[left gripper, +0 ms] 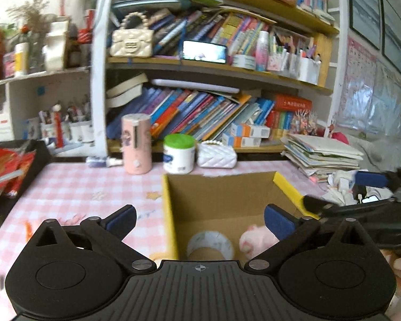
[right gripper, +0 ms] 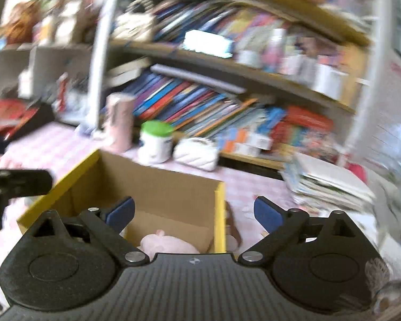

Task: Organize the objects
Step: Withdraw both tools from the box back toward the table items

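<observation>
Pink plush toy (right gripper: 168, 243) below right tool (right gripper: 195, 214)

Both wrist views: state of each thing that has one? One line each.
Left gripper: open, nothing between the jaws.
Right gripper: open, nothing between the jaws.
Cardboard box: open-topped, on the checked cloth.
Tape roll: in the box.
Pink plush toy: in the box, beside the tape roll.
Green-lidded jar: upright, lid on.
Pink cylinder: upright behind the box.
Phone: on the shelf, screen lit.
</observation>
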A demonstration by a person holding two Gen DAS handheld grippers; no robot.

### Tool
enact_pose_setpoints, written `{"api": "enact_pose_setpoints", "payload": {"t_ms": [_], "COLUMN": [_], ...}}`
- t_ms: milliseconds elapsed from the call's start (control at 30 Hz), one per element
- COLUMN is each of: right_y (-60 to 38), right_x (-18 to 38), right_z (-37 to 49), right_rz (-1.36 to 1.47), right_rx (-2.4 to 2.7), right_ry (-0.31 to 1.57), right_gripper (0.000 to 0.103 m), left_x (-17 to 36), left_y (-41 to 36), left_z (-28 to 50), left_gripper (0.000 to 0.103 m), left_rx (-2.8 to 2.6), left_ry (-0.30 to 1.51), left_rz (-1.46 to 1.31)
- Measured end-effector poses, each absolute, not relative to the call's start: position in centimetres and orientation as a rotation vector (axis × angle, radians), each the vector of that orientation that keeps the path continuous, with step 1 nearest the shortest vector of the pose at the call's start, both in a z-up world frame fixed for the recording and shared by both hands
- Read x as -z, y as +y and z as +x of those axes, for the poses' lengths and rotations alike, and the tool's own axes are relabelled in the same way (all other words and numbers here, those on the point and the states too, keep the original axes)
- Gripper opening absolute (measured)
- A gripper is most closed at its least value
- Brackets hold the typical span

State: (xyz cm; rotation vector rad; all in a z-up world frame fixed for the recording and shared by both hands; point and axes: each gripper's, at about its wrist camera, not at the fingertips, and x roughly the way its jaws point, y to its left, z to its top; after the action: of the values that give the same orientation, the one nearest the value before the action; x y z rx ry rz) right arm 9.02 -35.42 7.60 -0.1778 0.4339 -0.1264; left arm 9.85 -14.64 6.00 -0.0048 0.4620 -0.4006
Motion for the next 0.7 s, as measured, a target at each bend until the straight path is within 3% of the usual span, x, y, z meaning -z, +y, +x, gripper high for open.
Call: {"api": "enact_pose_setpoints", "payload": {"t_ms": [300, 700], "right_y": [-31.3, -22.6], "right_x": [-4.8, -0.8], "right_z": [3.5, 0.2], "right_rz": [0.001, -0.035], "right_rx": [0.263, 0.206], "right_ry": [0.55, 0.724], "right_gripper": [0.096, 0.097], "left_x": [-2.9, -0.8], "left_y": [-9.2, -2.8], "left_z": [6.1, 2.9], "left_gripper": [0.103, 0.102], "left_rx": [0.332, 0.251], "left_ry": [0.57, 0.659], "left_rz": [-0.001, 0.051]}}
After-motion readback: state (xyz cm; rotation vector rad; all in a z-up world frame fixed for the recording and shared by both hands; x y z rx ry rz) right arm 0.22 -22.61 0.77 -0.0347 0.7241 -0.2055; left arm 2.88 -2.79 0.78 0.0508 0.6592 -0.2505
